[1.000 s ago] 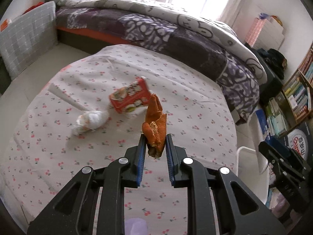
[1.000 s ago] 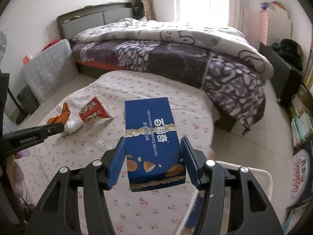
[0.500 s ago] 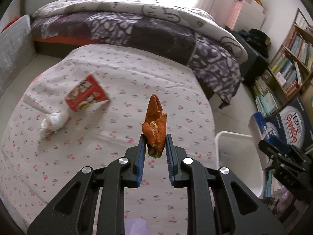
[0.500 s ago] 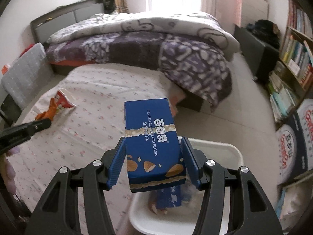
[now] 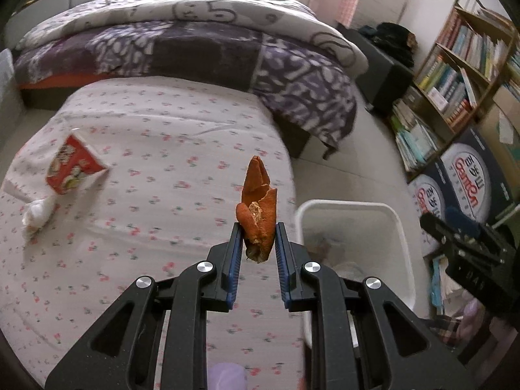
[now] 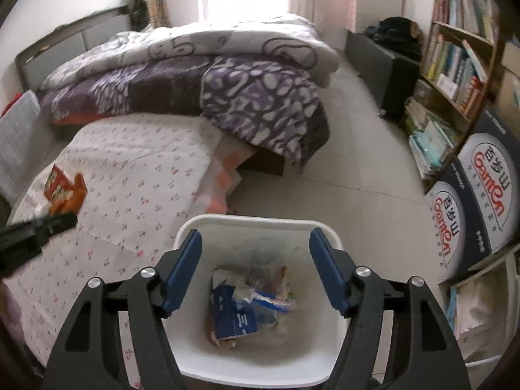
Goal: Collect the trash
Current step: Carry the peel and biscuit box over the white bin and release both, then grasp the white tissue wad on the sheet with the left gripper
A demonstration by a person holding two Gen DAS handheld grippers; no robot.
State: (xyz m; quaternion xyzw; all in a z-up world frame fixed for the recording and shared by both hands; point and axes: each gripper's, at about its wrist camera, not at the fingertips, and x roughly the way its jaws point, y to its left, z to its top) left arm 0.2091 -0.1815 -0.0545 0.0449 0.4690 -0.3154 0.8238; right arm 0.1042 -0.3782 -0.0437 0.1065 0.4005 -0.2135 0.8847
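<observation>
so the left claw [image 5: 258,243] is clamped on a scrap of orange peel [image 5: 257,208], pinched low between the blue pads so most of the peel sticks up past the tips. Makes sense, it's a thin curled thing and gripping the fat bottom end looks like the only way to keep it from slipping. It's held up in the air above the edge of the bench [image 5: 156,169] (cherry-print cloth over it), just to the left of the white bin [image 5: 403,237], so my guess is it's on the way over for a drop

right claw [image 6: 255,266] is spread wide with nothing between the pads, hanging right over the bin's mouth. Down inside you can see a blue biscuit box [image 6: 232,312] lying on a mess of wrappers, so I'd say that claw is done with its load

why the bin sits on the floor tight against the bench edge: short carry from either claw, I'd guess

count of what's left on the cloth:
- 1 red snack carton [image 5: 73,169], tipped on its side near the far left
- 1 crumpled white tissue [image 5: 37,214] just beside it, near touching, can't tell for sure

plus 1 peel in the air, 1 bin, 2 claws. Bed with the purple quilt behind has no trash on it that I can spot
</observation>
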